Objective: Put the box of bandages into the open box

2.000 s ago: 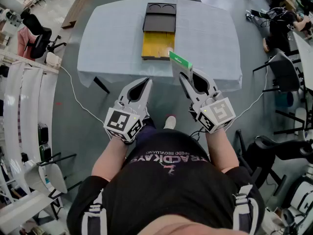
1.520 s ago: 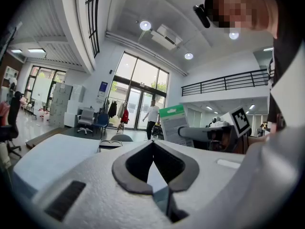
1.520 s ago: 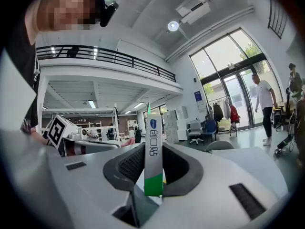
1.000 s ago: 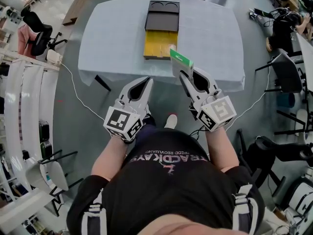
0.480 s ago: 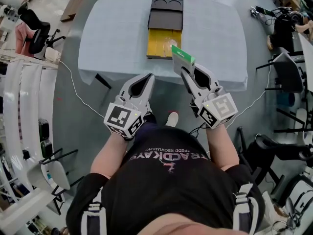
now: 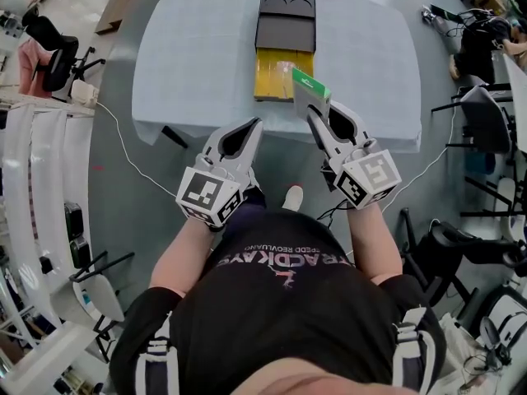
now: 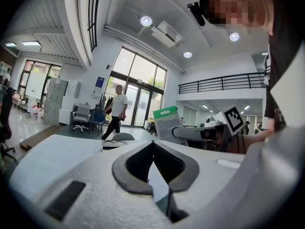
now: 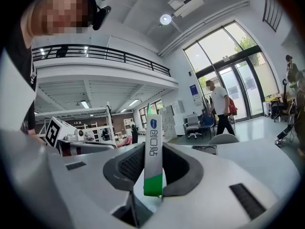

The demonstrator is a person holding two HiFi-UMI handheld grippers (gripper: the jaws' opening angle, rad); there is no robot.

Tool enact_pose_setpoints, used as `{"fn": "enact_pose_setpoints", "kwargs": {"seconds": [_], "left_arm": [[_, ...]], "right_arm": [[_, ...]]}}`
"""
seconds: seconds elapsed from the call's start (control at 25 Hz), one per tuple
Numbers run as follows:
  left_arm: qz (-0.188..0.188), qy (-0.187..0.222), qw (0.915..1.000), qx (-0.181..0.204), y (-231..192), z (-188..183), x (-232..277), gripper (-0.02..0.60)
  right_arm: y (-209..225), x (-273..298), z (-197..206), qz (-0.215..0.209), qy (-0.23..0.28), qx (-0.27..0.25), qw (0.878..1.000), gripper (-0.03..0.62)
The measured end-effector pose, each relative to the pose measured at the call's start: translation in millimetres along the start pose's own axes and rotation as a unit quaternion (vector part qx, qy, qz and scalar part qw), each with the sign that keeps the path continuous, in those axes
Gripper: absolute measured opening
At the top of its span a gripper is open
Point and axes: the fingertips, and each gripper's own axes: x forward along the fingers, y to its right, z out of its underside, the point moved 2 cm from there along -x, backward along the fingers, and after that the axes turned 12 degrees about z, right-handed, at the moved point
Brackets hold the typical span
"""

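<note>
Near the bench's front edge, the box of bandages is held upright in the right gripper's fingers, short of the open box. Placement is judged outstanding. The left gripper's fingers are closed on nothing.

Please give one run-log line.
right gripper: shut on green-and-white bandage box | left gripper: shut, empty | dark open box, yellow inside: on table

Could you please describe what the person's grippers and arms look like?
Both the left gripper and right gripper are light grey tapered shells with dark grey padded fingers. Each carries a white cube with black square markers at the back. The person wears a black short-sleeved T-shirt.
</note>
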Motion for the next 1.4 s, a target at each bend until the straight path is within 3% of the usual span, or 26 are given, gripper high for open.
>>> {"fn": "enact_pose_setpoints", "kwargs": {"seconds": [0.52,0.92,1.4], "left_arm": [[0.037,-0.006,0.9993,-0.01,-52.9,-2.2,-0.9,0.017],[0.075,-0.018,0.997,0.014,-91.7,1.8,-2.5,0.017],[0.132,-0.029,0.9909,0.004,-99.1,14.0,-0.3,0.017]], "right_arm": [[-4.8,52.4,6.9,0.041,-0.018,0.008,0.999,0.094],[-8.8,97.1,25.5,0.083,-0.039,0.022,0.996,0.094],[-0.1,121.9,54.1,0.13,-0.077,0.023,0.988,0.094]]}}
